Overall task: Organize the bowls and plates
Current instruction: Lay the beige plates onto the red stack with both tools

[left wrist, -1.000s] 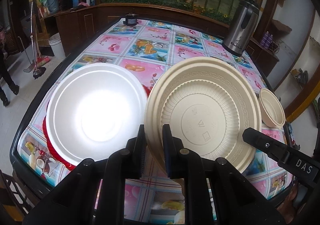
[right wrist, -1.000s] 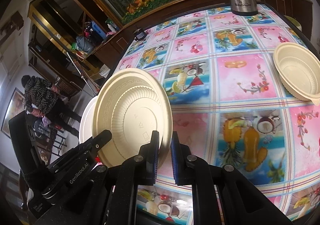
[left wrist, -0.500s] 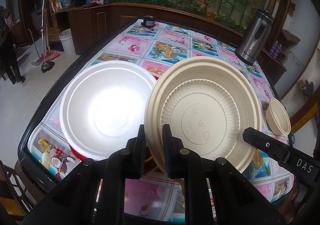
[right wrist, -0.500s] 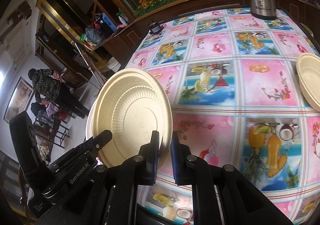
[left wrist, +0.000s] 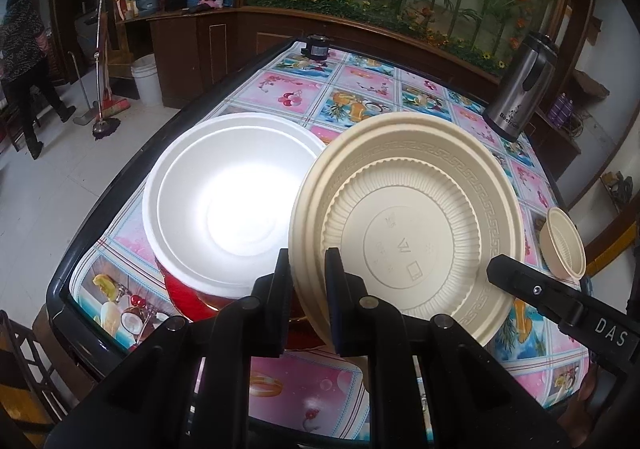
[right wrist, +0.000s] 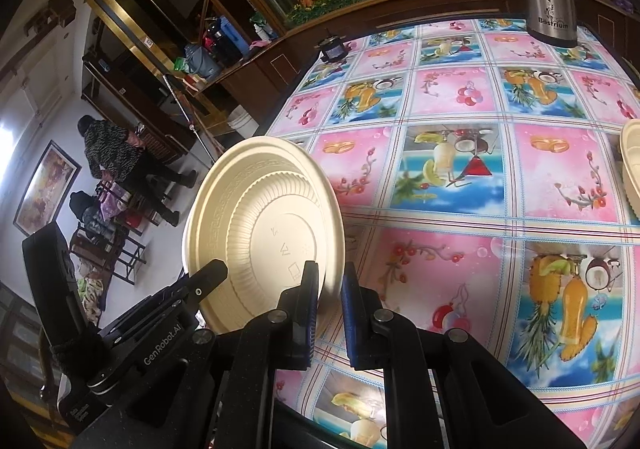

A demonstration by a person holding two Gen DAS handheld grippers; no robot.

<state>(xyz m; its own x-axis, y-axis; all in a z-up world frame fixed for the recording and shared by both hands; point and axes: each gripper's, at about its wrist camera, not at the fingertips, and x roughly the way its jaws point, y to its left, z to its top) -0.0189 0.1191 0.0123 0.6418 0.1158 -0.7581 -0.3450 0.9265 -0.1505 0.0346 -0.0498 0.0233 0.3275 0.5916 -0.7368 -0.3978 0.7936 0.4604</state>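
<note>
Both tongs clenched on one beige plate (left wrist: 404, 225), underside turned toward the cameras, held tilted on edge above the worktop (left wrist: 360, 89). Left tongs (left wrist: 308, 289) pinching the plate's lower left rim, one pad behind the rim, the other in front against the ribbed underside. Right tongs (right wrist: 330, 305) pinching the lower right rim of the same plate (right wrist: 260, 225), rim squeezed between the blue-edged pads. Right tongs' black finger also seen in the left wrist view, reaching in at the plate's lower right edge.

Just left of the held plate, in the left wrist view: a white foam bowl (left wrist: 228, 209) sitting on something red (left wrist: 180, 297), near the worktop's near left corner; the beige plate overlapping the bowl's right rim in that view, contact impossible to tell. Small beige bowl (left wrist: 562, 245) resting on the worktop to the right, well apart from the plate; only its edge (right wrist: 631, 169) caught at the right border of the right wrist view. Steel thermos jug (left wrist: 522, 93) standing at the far right of the worktop.
</note>
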